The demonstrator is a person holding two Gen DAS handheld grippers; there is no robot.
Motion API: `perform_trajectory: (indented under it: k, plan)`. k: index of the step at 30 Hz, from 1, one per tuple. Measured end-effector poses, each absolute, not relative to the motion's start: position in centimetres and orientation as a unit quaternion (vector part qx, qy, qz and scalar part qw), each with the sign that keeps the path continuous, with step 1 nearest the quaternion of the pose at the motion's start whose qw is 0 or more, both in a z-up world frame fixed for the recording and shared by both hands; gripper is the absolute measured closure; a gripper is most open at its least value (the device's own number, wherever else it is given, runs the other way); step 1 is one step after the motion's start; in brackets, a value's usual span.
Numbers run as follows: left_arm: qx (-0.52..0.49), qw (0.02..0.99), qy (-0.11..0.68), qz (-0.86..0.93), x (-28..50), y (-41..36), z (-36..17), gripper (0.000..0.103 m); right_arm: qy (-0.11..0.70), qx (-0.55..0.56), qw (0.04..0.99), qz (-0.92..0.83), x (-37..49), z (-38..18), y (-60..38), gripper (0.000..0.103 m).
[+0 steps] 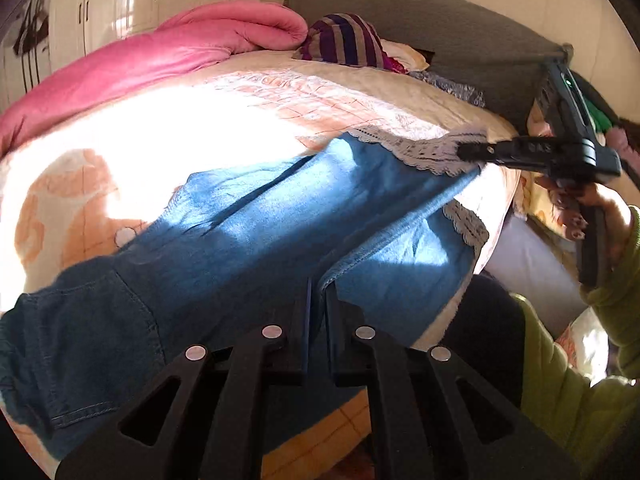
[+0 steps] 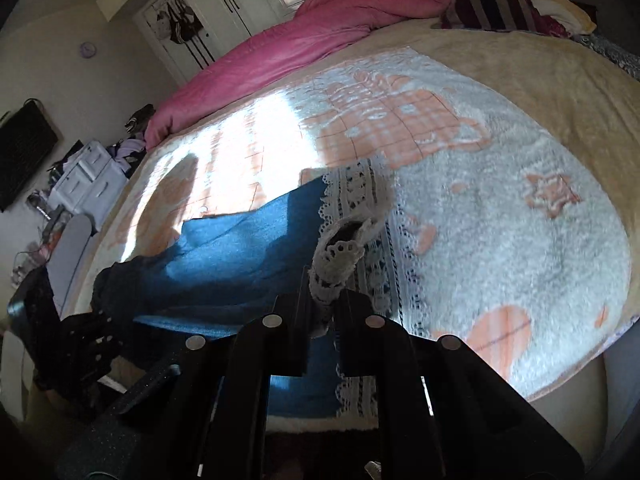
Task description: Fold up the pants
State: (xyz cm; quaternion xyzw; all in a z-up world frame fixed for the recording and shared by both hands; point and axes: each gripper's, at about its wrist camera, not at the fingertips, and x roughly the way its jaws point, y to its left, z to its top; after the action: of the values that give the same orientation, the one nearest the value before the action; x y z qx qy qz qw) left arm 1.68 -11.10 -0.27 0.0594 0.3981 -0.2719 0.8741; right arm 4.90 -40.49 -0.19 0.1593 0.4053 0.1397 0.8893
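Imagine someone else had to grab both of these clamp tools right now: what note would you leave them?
Left gripper: shut on the hem edge of the blue denim pants, mid-leg.
Right gripper: shut on the white lace cuff of one leg, lifted off the bed.
Pants: lying spread lengthwise on the peach-and-white fleece blanket, waist end toward the left gripper.
Done: both grips taken; no fold visible yet.
Left: carry the cuff end over toward the waist, lay it flat, then release.

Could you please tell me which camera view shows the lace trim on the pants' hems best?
The right wrist view: the lace trim fills the centre, its openwork sharp, bunched in the right gripper. The left wrist view shows the trim small and far off, at the ends of the blue pants.
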Motion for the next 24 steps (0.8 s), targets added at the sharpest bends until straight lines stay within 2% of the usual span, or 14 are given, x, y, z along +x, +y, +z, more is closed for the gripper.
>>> perform_trajectory:
  k: [5,9,12,14,15,16,21,24]
  plan:
    - [0.081,0.86,0.423,-0.273,1.6,-11.8,-1.5,0.097,0.435,0.166,0.875,0.131,2.5,-3.0,-40.7,0.098]
    - [0.1,0.851,0.434,-0.279,1.3,-12.6,-2.4,0.097,0.446,0.181,0.868,0.118,1.8,-4.4,-41.5,0.09]
    - [0.1,0.847,0.442,-0.279,1.2,-12.5,-3.0,0.097,0.437,0.198,0.871,0.104,1.5,-4.3,-42.6,0.072]
    - [0.105,0.844,0.446,-0.278,1.2,-12.6,-3.2,0.097,0.44,0.215,0.866,0.098,2.0,-4.6,-43.4,0.075]
    - [0.106,0.843,0.447,-0.278,1.1,-12.6,-3.3,0.097,0.446,0.219,0.862,0.101,2.2,-4.9,-43.7,0.094]
    - [0.109,0.84,0.454,-0.276,1.1,-12.7,-3.4,0.098,0.45,0.217,0.86,0.102,2.2,-5.1,-43.8,0.096]
    - [0.117,0.833,0.461,-0.283,0.3,-12.9,-3.8,0.099,0.458,0.174,0.867,0.089,1.5,-5.7,-43.6,0.095]
    - [0.119,0.831,0.464,-0.284,0.4,-12.9,-3.9,0.099,0.466,0.147,0.869,0.077,1.9,-6.9,-43.3,0.085]
